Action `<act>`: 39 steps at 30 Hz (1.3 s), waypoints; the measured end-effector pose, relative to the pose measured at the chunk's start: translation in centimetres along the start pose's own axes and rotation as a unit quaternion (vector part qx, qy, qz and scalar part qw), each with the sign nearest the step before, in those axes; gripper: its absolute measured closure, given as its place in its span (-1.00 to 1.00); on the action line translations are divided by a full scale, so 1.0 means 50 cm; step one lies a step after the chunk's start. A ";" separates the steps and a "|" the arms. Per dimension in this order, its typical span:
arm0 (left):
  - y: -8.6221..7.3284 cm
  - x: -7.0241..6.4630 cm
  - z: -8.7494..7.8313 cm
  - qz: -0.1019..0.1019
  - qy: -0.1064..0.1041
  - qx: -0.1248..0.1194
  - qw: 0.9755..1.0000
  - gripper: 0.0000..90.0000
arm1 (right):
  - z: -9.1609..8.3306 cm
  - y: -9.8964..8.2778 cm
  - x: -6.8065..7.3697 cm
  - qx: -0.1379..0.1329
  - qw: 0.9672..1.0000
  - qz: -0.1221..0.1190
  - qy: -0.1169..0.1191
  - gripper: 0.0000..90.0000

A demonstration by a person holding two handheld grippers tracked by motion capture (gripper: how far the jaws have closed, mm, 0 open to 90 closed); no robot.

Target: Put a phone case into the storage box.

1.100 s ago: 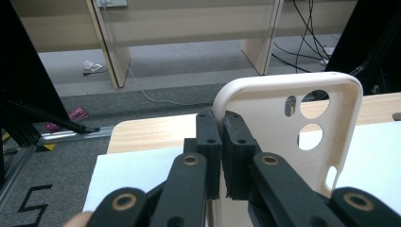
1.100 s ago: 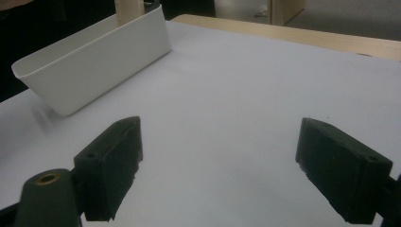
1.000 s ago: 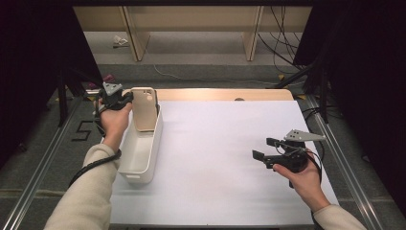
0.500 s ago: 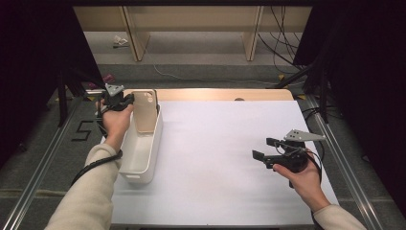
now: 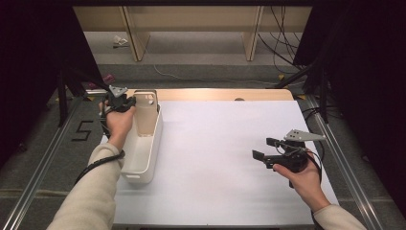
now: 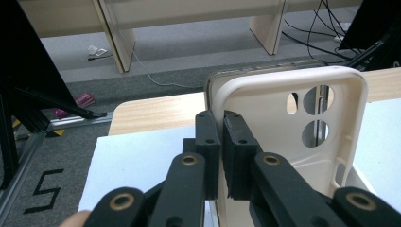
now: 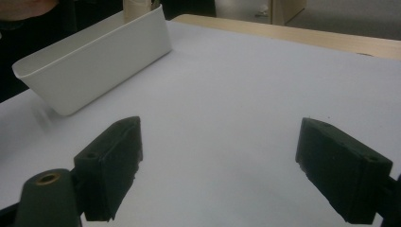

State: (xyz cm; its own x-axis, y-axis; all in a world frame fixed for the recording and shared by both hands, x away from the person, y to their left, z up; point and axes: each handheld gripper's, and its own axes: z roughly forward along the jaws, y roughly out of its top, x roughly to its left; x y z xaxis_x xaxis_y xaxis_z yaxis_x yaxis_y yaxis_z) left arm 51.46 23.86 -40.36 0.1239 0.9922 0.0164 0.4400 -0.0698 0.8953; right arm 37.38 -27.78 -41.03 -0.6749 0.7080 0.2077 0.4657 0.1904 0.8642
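1. Left tool (image 5: pixel 125 102) sits at the far left of the desk, its jaws pressed together on the left edge of a beige phone case (image 5: pixel 145 111).
2. Seen from the left gripper view, the two black pads pinch the rim of the phone case (image 6: pixel 283 137), which stands upright with its hollow inner side and round camera cut-outs facing the camera.
3. That case stands at the far end of a long white bin (image 5: pixel 142 148), rising above the bin's rim.
4. The bin lies along the left edge of the white desk (image 5: pixel 225 158), running from far to near.
5. Right tool (image 5: pixel 265 149) hovers near the right side of the desk, well apart from the bin, with its jaws spread wide and nothing between them.
6. From the right gripper view, the white bin (image 7: pixel 94 56) lies farther off across bare white desk surface.
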 end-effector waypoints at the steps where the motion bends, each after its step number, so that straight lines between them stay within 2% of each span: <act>1: 0.000 -0.001 0.001 0.004 0.001 0.000 1.000 0.89 | 0.000 0.000 0.000 0.000 1.000 0.000 0.000 -0.64; 5: -0.002 -0.001 0.005 0.010 0.008 0.003 1.000 0.83 | 0.000 0.000 0.001 0.000 1.000 0.001 0.000 -0.64; 10: -0.005 0.003 0.007 0.010 0.010 0.007 1.000 0.66 | 0.000 0.000 0.000 0.000 1.000 0.005 0.000 -0.64; 16: -0.003 0.003 -0.001 0.001 0.013 0.015 1.000 0.17 | 0.000 0.000 0.000 0.001 1.000 0.005 -0.001 -0.64; 19: -0.004 0.001 -0.017 0.000 0.018 0.019 1.000 -0.11 | 0.000 0.000 -0.001 0.001 1.000 0.006 -0.002 -0.64; 21: -0.006 0.001 -0.032 -0.004 0.014 0.016 1.000 -0.29 | -0.001 0.000 -0.002 -0.001 1.000 0.007 -0.003 -0.64; 25: -0.022 -0.007 -0.079 0.008 -0.023 0.012 1.000 -0.58 | -0.002 0.000 -0.003 0.001 1.000 0.006 -0.005 -0.64; 28: -0.039 -0.017 -0.125 0.019 -0.062 0.002 0.998 -0.68 | -0.003 0.000 -0.004 0.001 1.000 0.004 -0.007 -0.64; 30: -0.051 -0.026 -0.149 0.026 -0.079 -0.003 0.997 -0.78 | -0.003 0.000 -0.004 0.002 1.000 0.003 -0.008 -0.64; 33: -0.077 -0.047 -0.190 0.044 -0.114 -0.007 0.992 -0.88 | -0.003 -0.003 -0.005 0.003 1.000 0.002 -0.010 -0.64; 35: -0.092 -0.062 -0.212 0.046 -0.135 -0.014 0.990 -0.93 | -0.003 -0.003 -0.005 0.005 1.000 0.004 -0.010 -0.64; 39: -0.115 -0.089 -0.246 0.056 -0.159 -0.020 0.985 -0.98 | -0.002 -0.004 -0.004 0.006 1.000 0.000 -0.010 -0.64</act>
State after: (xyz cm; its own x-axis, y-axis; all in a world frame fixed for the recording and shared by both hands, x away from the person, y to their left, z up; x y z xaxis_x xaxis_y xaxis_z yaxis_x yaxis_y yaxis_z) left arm 37.45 21.14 -40.12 0.4455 0.8951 -0.0195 0.3732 -0.1658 0.9128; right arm 37.38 -28.04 -41.18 -0.6635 0.7211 0.1992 0.4727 0.1977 0.8588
